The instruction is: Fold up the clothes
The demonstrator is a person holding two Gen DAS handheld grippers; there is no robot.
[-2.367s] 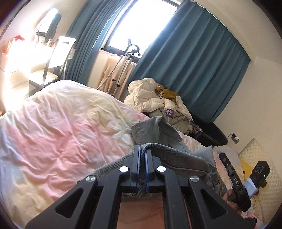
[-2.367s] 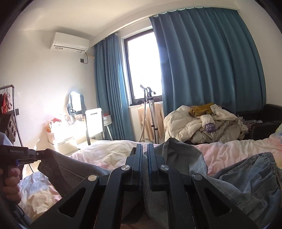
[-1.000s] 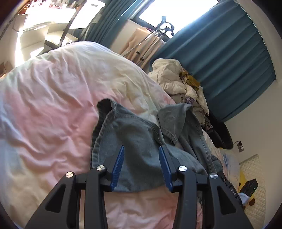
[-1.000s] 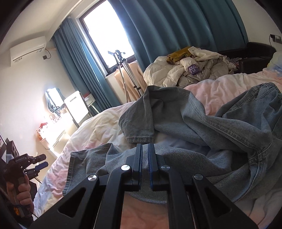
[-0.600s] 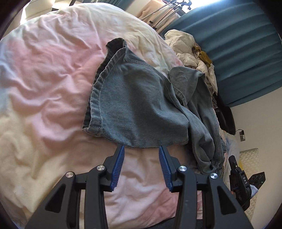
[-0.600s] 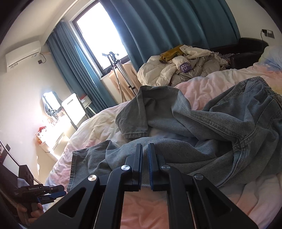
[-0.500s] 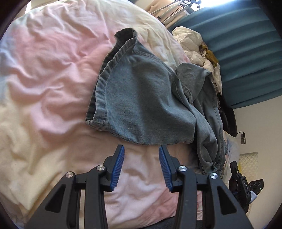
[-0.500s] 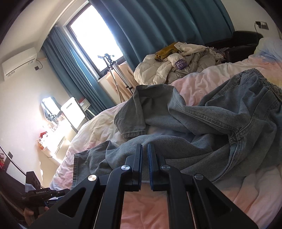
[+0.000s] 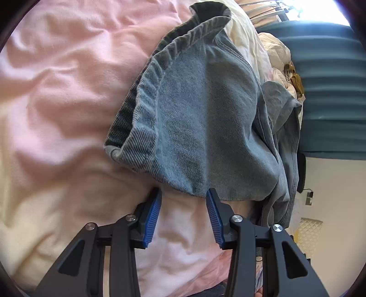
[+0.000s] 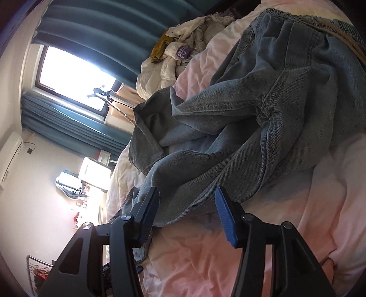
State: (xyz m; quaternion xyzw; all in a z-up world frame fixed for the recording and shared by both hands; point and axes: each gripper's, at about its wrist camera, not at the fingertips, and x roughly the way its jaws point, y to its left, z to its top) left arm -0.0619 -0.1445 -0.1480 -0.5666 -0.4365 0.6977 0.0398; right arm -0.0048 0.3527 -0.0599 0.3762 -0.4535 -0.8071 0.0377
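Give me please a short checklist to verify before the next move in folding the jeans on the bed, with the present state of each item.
1. Left hand-held gripper open and free of cloth: ok, the jaws stand apart at the denim edge.
2. Right hand-held gripper open: ok, though its left finger touches or overlaps the fabric.
3. Jeans resting on the bed cover, not lifted: ok.
4. Jeans lying flat for a fold: not ok, the legs are bunched and twisted in the right wrist view.
5. Waistband straight: cannot tell, it runs out of view.
6. Laundry pile apart from the jeans: cannot tell.
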